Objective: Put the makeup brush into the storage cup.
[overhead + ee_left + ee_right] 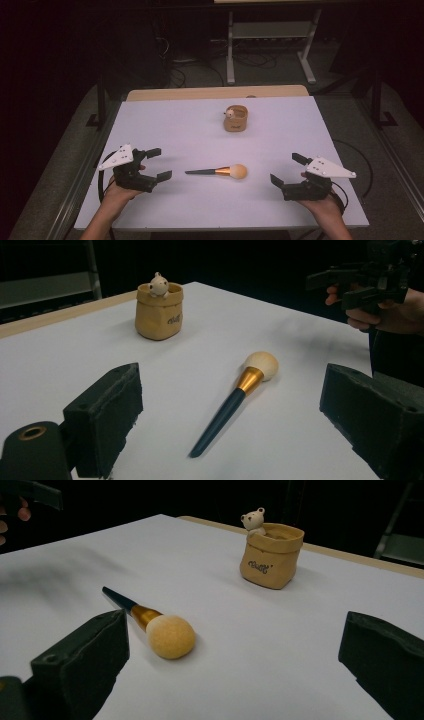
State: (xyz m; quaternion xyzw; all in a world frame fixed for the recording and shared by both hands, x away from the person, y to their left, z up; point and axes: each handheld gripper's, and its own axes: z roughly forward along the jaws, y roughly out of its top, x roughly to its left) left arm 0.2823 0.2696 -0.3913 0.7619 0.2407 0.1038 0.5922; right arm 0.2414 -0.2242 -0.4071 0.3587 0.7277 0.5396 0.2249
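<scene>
A makeup brush (217, 172) with a dark handle, gold ferrule and round tan head lies flat on the white table (165, 125), head pointing right. It also lies ahead of the jaws in the left gripper view (235, 397) and the right gripper view (150, 622). A tan sack-shaped pot (235, 118) with a small bear figure at its rim stands farther back (159, 312) (271, 554). My left gripper (159, 164) sits open to the left of the brush handle. To the right of the brush head my right gripper (288, 169) is open, holding nothing.
A wooden strip (215, 92) runs along the table's far edge. Beyond it stand the grey legs of a frame (230, 50) with cables on the dark floor. The other hand's gripper (365, 282) shows far off in the left gripper view.
</scene>
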